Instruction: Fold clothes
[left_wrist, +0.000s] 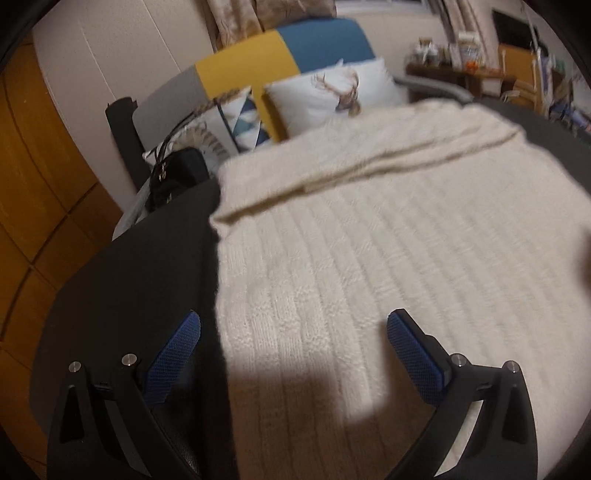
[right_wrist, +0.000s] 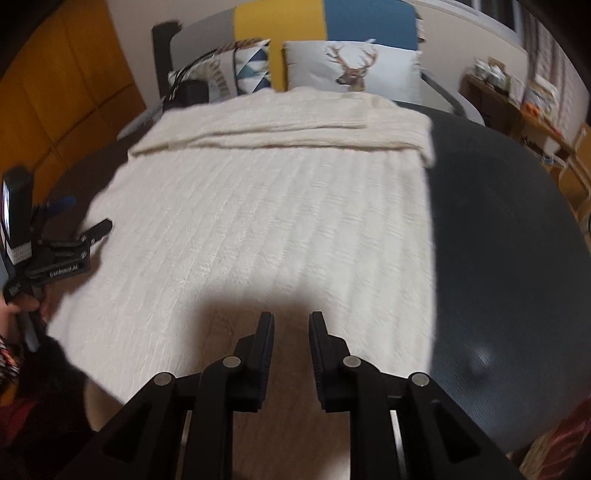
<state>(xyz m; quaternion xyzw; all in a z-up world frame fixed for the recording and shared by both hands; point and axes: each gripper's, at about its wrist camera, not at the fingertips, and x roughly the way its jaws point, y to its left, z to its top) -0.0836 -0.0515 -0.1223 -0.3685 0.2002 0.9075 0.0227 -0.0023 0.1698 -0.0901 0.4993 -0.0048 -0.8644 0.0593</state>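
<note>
A cream, ribbed knit sweater (right_wrist: 258, 206) lies flat on the dark round desk (right_wrist: 509, 258), its far end already doubled back in a soft band, its ribs running away from both grippers. The left gripper (left_wrist: 293, 332), pads wide apart, straddles the near left edge. The right gripper (right_wrist: 291, 325), pads narrowly apart and holding nothing, hovers over the near hem.

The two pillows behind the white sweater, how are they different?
The deer pillow is white with a brown antlered deer head; the triangle pillow has blue, teal and white triangles. The deer pillow shows its whole front; the triangle pillow is partly hidden behind a lettered cushion. Both lean against the headboard beyond the sweater.
</note>
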